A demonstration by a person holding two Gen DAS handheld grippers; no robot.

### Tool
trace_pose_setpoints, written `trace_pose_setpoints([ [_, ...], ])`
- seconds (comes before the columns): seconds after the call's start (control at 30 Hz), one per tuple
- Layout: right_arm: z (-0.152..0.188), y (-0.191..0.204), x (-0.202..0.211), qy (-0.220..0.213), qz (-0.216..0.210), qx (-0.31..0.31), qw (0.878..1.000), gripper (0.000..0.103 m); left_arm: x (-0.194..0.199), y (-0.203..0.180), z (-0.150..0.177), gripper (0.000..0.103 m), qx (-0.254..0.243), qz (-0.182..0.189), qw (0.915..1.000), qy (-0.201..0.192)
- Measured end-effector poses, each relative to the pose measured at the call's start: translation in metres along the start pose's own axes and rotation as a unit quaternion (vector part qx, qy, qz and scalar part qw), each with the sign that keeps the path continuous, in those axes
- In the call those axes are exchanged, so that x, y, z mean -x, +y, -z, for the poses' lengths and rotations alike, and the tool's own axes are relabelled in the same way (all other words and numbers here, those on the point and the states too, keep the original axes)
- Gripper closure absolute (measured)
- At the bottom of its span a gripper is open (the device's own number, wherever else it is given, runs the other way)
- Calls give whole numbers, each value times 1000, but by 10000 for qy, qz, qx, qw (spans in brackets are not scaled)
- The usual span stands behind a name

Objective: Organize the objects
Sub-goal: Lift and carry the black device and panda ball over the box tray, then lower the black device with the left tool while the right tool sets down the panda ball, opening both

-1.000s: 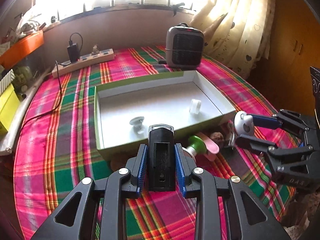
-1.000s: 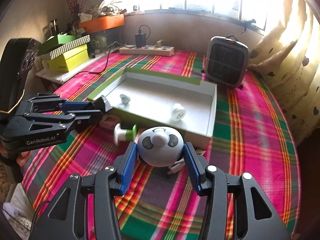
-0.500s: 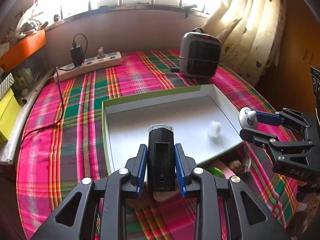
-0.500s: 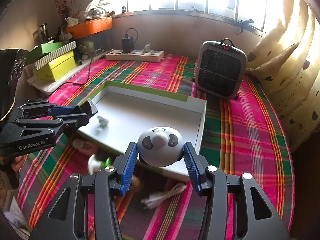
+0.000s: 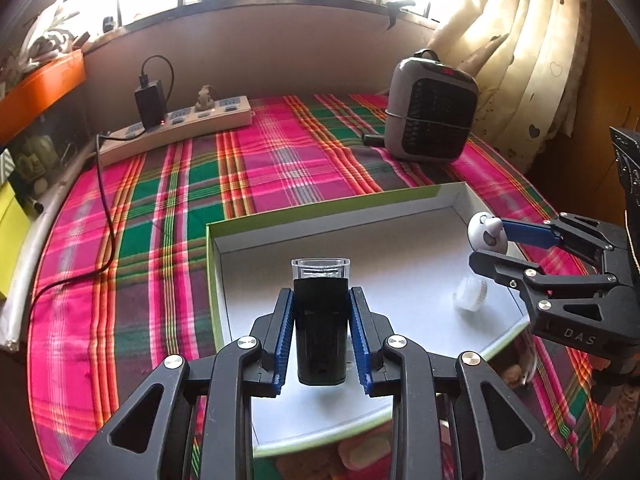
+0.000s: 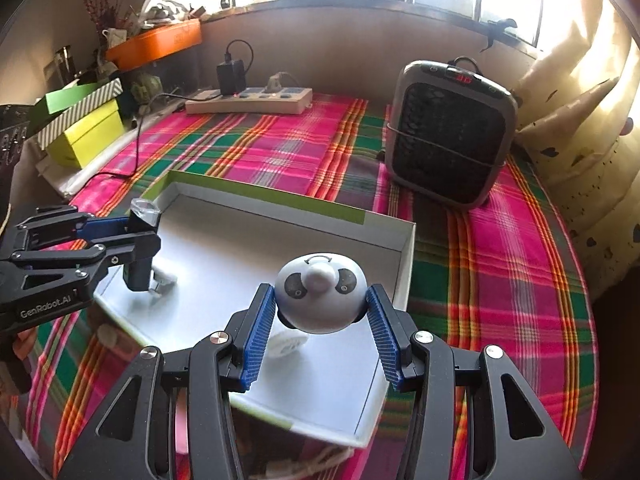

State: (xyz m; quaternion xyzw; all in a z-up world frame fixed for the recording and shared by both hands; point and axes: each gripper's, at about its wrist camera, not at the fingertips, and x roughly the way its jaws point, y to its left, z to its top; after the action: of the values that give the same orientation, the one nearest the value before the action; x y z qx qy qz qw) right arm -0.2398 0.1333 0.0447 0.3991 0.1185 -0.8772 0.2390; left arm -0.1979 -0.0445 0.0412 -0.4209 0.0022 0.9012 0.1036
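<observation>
Left fingers point(image 5: 322, 316) grip a black device point(image 5: 320, 328) — right fingers point(image 6: 320, 316) a panda ball point(image 6: 320, 298).

Far ahead of the jaws a grey box-shaped electric heater with a dark grille point(image 6: 450, 140) stands on the pink-and-green plaid tablecloth point(image 5: 280, 168), ahead and to their left lies a beige plastic power strip point(image 5: 176, 132) bearing a black plugged-in charger point(image 5: 151, 102).
</observation>
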Motion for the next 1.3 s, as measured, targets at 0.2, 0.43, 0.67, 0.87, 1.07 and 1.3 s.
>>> trace_pose_setpoints([
  [0.2, -8, -5, -13, 78, 7, -22, 10000, 54, -12, 5, -5, 78, 73, -21, 9999, 75],
  [0.43, -13, -8, -23, 166, 37, -7, 9999, 54, -20, 6, -10, 78, 88, -62, 9999, 106],
  [0.67, -15, -9, -32, 270, 95, 45, 9996, 54, -29, 9, -14, 78, 90, -138, 9996, 215],
  [0.87, -16, -8, -40, 327, 149, 77, 9993, 54, -35, 11, -13, 78, 101, -180, 9993, 310],
  [1.07, -15, -7, -44, 327, 201, 124, 9992, 54, -39, 12, -13, 78, 105, -229, 9990, 357],
  [1.3, -17, -6, -46, 329, 217, 165, 9991, 54, -41, 13, -13, 78, 124, -209, 9989, 392],
])
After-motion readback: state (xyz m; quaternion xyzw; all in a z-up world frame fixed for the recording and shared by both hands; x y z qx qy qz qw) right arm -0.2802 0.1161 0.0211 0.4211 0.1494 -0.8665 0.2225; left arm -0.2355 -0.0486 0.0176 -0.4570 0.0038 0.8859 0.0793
